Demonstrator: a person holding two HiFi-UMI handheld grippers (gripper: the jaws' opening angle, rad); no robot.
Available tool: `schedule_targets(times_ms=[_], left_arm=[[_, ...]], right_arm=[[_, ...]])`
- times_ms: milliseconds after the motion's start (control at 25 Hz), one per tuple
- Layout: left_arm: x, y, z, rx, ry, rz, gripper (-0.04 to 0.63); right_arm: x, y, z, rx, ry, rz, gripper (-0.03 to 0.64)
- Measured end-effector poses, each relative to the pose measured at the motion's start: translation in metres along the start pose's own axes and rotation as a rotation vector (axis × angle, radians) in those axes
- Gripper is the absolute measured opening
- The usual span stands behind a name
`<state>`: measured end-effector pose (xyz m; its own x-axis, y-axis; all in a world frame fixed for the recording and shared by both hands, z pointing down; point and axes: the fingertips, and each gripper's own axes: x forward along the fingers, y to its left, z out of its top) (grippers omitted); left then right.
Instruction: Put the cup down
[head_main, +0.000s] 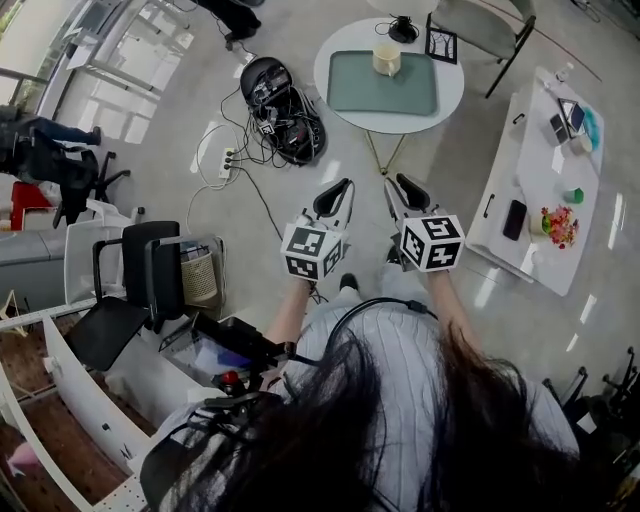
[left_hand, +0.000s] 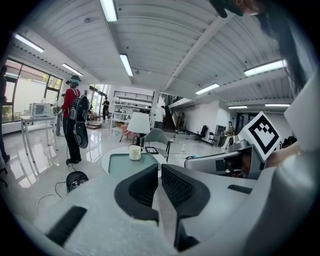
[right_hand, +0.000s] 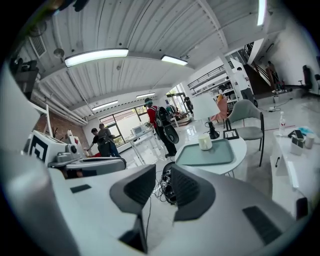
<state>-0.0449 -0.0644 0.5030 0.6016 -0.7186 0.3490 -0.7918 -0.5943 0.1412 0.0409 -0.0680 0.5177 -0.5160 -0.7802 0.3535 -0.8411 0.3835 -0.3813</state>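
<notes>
cup (head_main: 387, 60) at far edge of tray (head_main: 365, 95)

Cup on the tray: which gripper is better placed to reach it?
Right, narrowly. Both are empty and short of the table; the right gripper is slightly nearer the cup with jaws apart, while the left gripper, though better aimed, has jaws nearly together.

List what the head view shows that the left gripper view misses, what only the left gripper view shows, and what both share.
Only the head view: the long white side table with a black phone, and a power strip on the floor. Only the left gripper view: the ceiling lights and tall windows. Both: the round table, its green tray and the cup standing on it.
</notes>
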Motion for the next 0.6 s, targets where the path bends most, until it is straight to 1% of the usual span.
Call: schedule_targets(times_ms=[360, 600], left_arm=[[-0.066, 0.012, -0.021, 0.01, -0.02, -0.058, 0.017], [-0.106, 0.02, -0.036, 0.015, -0.023, -0.072, 0.017]], right_arm=[[-0.014, 0.07, -0.027, 0.0, -0.026, -0.04, 0.097], [-0.025, 0.116, -0.051, -0.008, -0.035, -0.043, 0.087]])
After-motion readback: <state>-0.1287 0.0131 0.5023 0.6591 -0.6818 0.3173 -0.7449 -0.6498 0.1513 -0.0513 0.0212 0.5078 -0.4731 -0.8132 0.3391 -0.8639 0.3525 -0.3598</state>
